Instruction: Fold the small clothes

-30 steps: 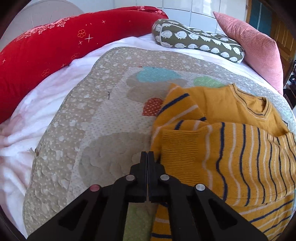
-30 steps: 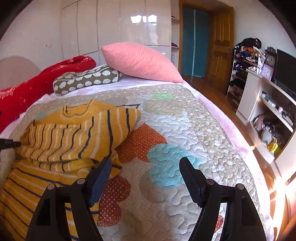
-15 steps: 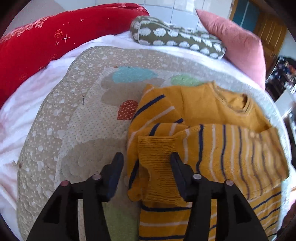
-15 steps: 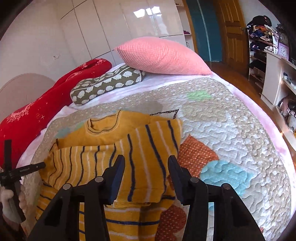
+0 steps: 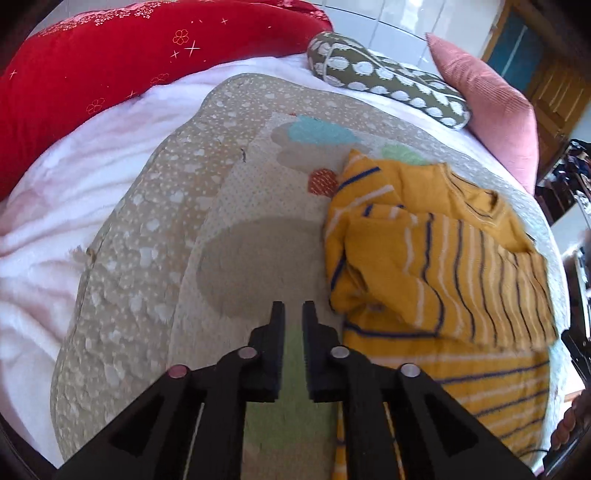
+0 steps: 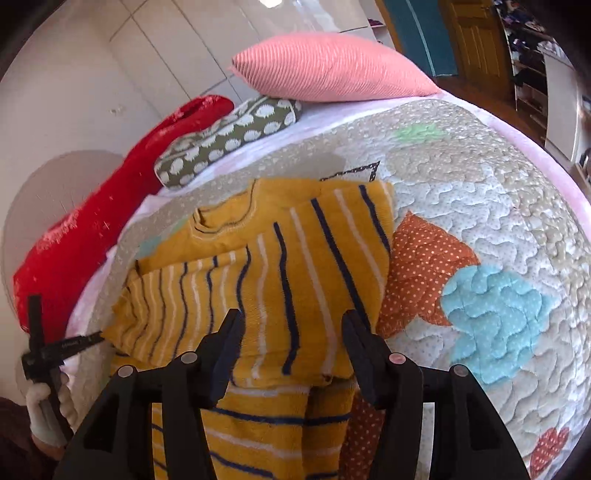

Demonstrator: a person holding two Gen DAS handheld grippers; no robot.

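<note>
A small mustard-yellow sweater with navy and white stripes lies on the patchwork quilt, both sleeves folded across its chest. My left gripper hovers over bare quilt just left of the sweater, its jaws a narrow gap apart and holding nothing. In the right wrist view the sweater lies straight ahead. My right gripper is wide open above the folded sleeves, empty. The left gripper shows at the sweater's left edge in that view.
A red bolster, a green hedgehog-print pillow and a pink cushion line the head of the bed. A white fleece blanket lies left of the quilt. Shelving and a wooden door stand to the right.
My left gripper opened, released the sleeve cuff onto the sweater, then drew back left and narrowed again. My right gripper swung left from bare quilt to above the folded sleeves.
</note>
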